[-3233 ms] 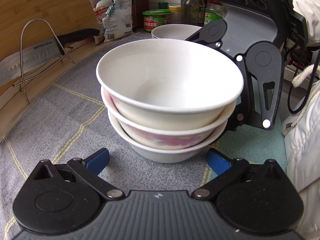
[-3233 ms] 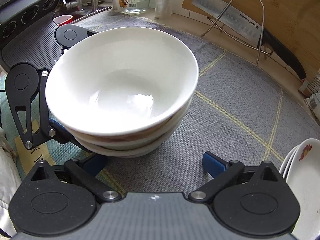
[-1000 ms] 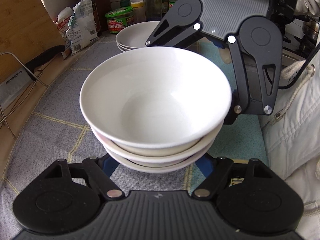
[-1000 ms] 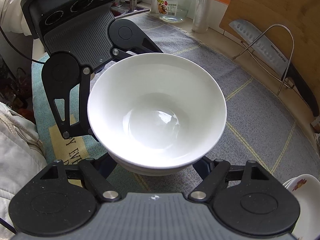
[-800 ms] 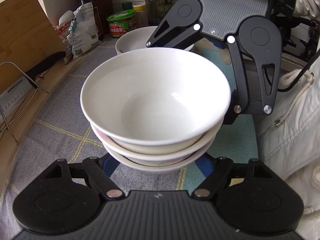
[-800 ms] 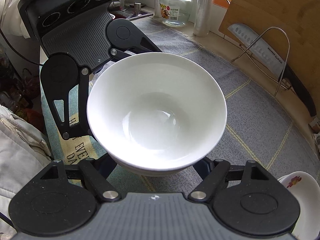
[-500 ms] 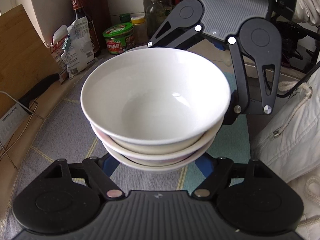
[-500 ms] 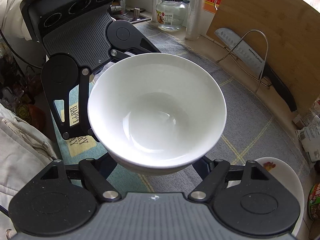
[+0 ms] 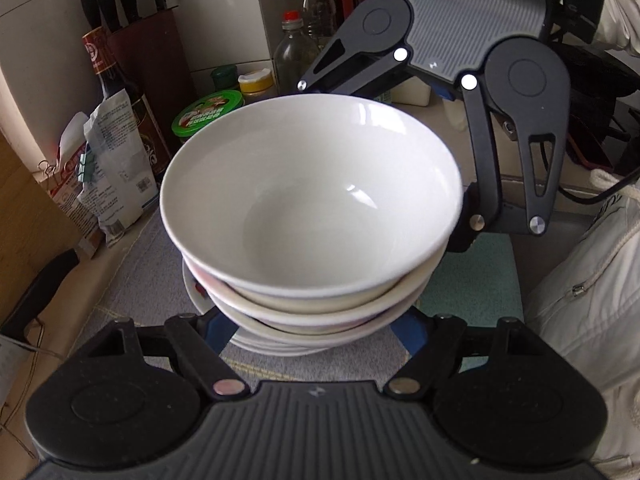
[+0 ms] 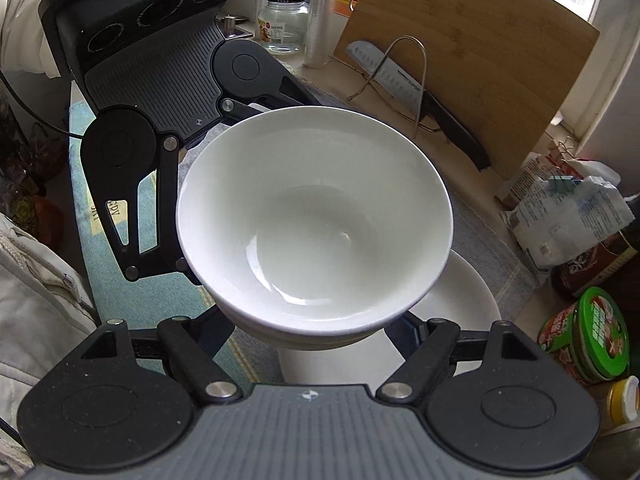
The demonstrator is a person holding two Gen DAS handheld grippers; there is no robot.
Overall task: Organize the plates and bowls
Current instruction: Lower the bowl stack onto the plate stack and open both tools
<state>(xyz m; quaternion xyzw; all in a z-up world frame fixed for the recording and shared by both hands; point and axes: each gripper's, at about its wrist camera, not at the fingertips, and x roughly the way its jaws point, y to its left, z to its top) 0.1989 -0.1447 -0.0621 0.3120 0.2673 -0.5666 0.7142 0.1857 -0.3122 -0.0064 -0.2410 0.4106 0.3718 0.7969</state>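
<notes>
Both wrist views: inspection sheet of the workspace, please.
Surface: grey mat on the counter.
Job's things: bowl stack held over plates.
Clutter: green-lidded jar, sauce bottle, bags, glass jar.
Grippers: left gripper and right gripper each cradle the stack's base; fingertips hidden.
Cables: black cable at the right edge.
Surroundings: cutting board, cleaver on a wire rack, knife block.
</notes>
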